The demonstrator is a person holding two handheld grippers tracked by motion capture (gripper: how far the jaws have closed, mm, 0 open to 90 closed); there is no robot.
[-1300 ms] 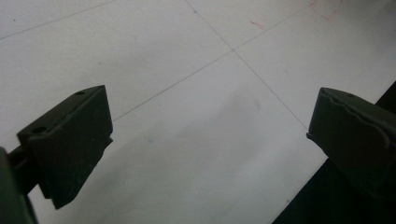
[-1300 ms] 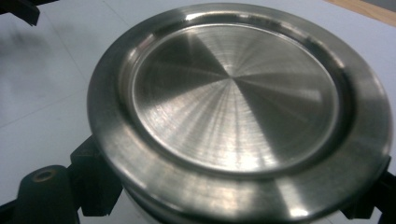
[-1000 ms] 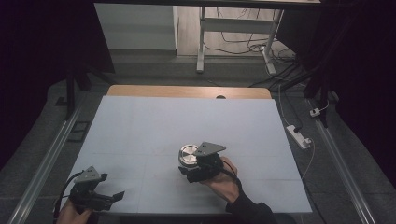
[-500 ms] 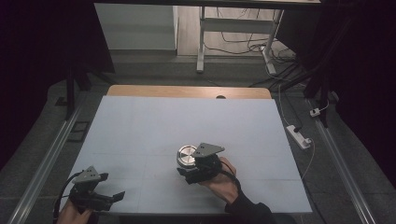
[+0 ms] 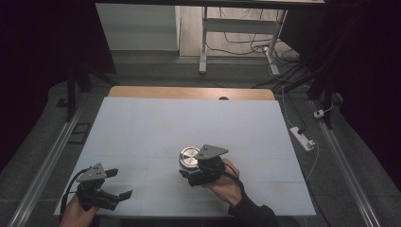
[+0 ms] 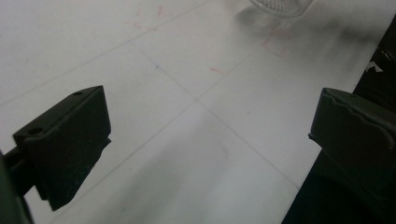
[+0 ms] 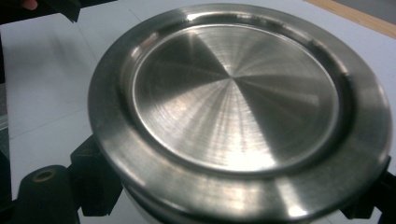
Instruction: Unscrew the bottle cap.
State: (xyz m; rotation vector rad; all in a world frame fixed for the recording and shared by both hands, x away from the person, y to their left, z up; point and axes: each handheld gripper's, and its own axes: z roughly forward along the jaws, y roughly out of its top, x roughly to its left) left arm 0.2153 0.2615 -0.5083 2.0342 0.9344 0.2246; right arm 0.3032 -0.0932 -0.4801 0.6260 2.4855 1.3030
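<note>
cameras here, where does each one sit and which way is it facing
High view: fixed above the person's side, looking forward and down on the white table; both forearms, the left gripper and right gripper show.
Left gripper view: rides the left gripper, looking along its two wide-apart black jaws across the table top.
Right gripper view: rides the right gripper, looking close onto the steel lid of a jar between its jaws.
Shared: the high view and right gripper view both show that lid.

Two black handheld grippers, grey plates on top.
Right gripper meets a dark sleeve; left gripper trails black cable.
</note>
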